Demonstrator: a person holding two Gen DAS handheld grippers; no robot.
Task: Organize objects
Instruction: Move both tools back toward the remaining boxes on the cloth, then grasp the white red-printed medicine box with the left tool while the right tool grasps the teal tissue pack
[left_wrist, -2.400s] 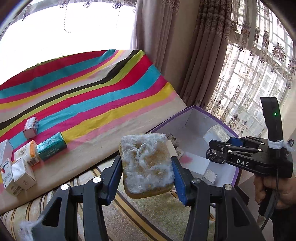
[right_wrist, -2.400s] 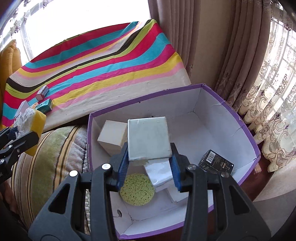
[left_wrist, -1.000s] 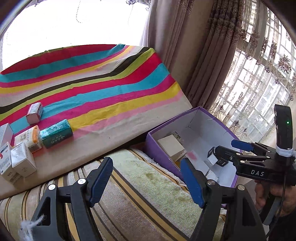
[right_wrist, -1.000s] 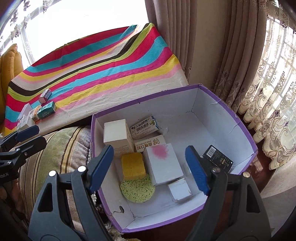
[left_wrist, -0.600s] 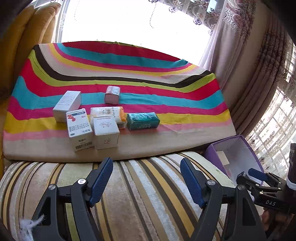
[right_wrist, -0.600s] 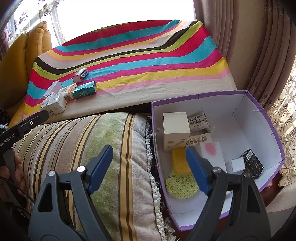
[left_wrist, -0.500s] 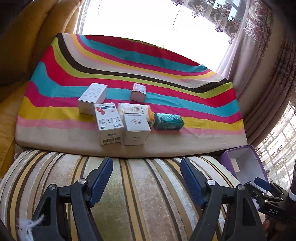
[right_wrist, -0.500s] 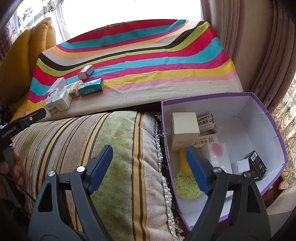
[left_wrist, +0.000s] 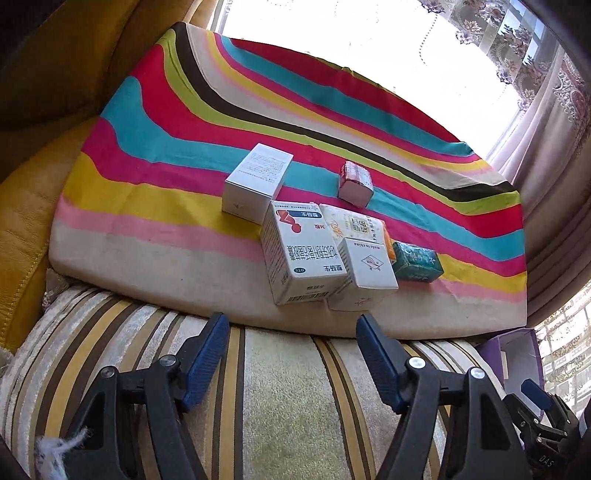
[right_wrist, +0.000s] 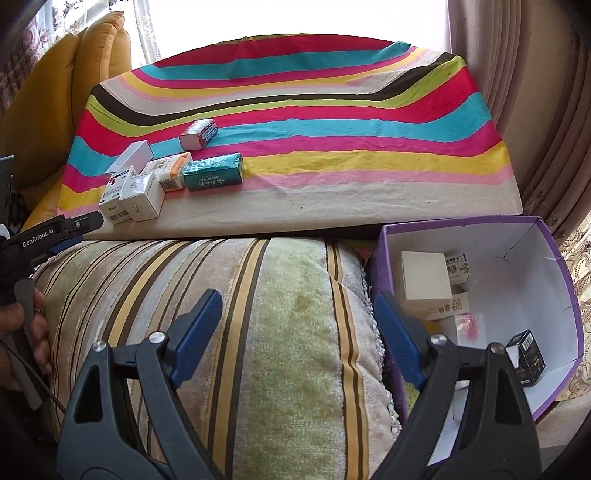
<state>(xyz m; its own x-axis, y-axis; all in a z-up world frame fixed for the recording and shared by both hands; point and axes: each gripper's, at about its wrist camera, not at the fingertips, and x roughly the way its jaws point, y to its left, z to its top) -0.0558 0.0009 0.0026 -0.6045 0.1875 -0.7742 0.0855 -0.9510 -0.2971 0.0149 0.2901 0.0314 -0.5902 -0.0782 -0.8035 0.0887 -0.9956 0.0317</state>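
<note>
Grippers both empty now, left gripper (left_wrist: 291, 345) and right gripper (right_wrist: 297, 334) gaping wide; sponge dropped off, boxes (left_wrist: 332, 251) ahead are next, bin (right_wrist: 561, 280) to the right.

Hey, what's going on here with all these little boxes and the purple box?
A person is tidying small boxes with two handheld grippers. The left gripper and the right gripper are both open and empty above a striped cushion. Six small boxes, among them a teal box, wait on the striped cloth. The purple box on the right already holds several items.
</note>
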